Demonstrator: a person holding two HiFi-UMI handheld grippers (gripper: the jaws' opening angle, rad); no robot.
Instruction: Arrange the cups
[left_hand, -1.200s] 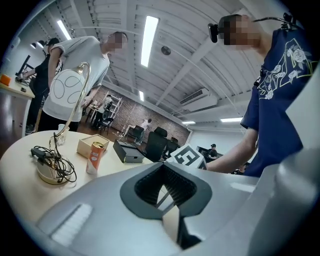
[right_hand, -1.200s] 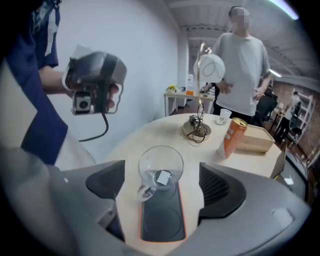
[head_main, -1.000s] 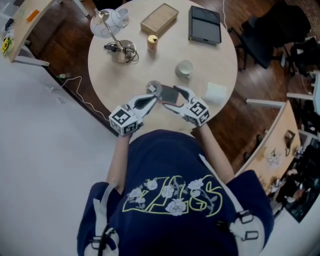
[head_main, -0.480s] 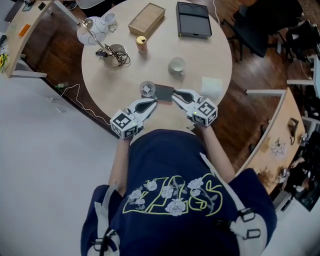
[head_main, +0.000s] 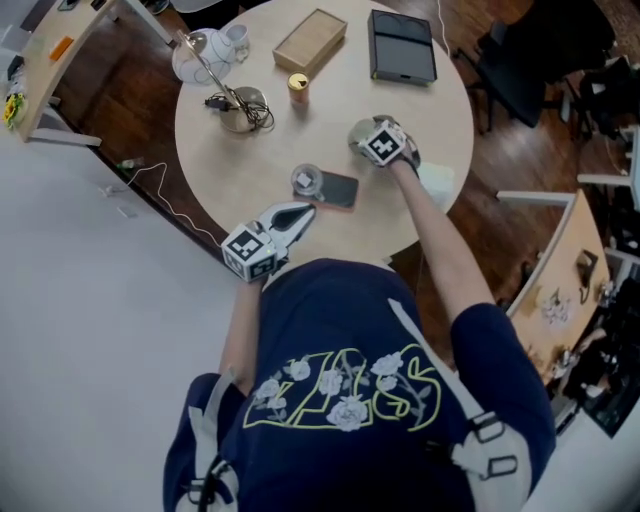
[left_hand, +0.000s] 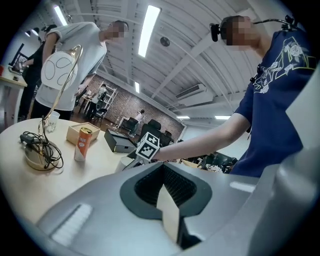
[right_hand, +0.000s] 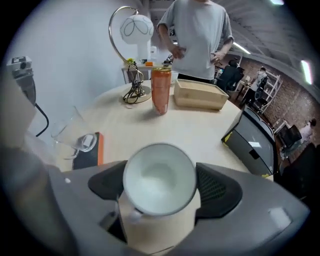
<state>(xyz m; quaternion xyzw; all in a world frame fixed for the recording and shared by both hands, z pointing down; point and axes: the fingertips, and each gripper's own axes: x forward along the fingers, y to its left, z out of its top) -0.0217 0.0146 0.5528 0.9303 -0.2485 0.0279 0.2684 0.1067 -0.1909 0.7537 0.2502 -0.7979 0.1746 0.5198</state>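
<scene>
A white cup (head_main: 359, 134) stands right of centre on the round table (head_main: 250, 160). My right gripper (head_main: 369, 139) points steeply down over it. In the right gripper view the white cup (right_hand: 159, 179) sits between the opening jaws, with a small gap beside each pad. A clear glass cup (head_main: 306, 181) stands against a dark phone (head_main: 342, 190) nearer me; both lie left of the right gripper, the glass (right_hand: 70, 131) and the phone (right_hand: 88, 150). My left gripper (head_main: 304, 211) rests shut and empty near the table's front edge, just short of the glass.
At the back of the table are a desk lamp (head_main: 243, 103) with its cable, an orange can (head_main: 299, 86), a wooden box (head_main: 315, 38), a black case (head_main: 403, 46) and a white teapot (head_main: 205, 50). A white napkin (head_main: 434, 184) lies at the right edge. A person (right_hand: 197, 35) stands across.
My right gripper left the phone beside the glass and swung away to the right and down over the white cup, jaws now around it. The left gripper stayed put.
</scene>
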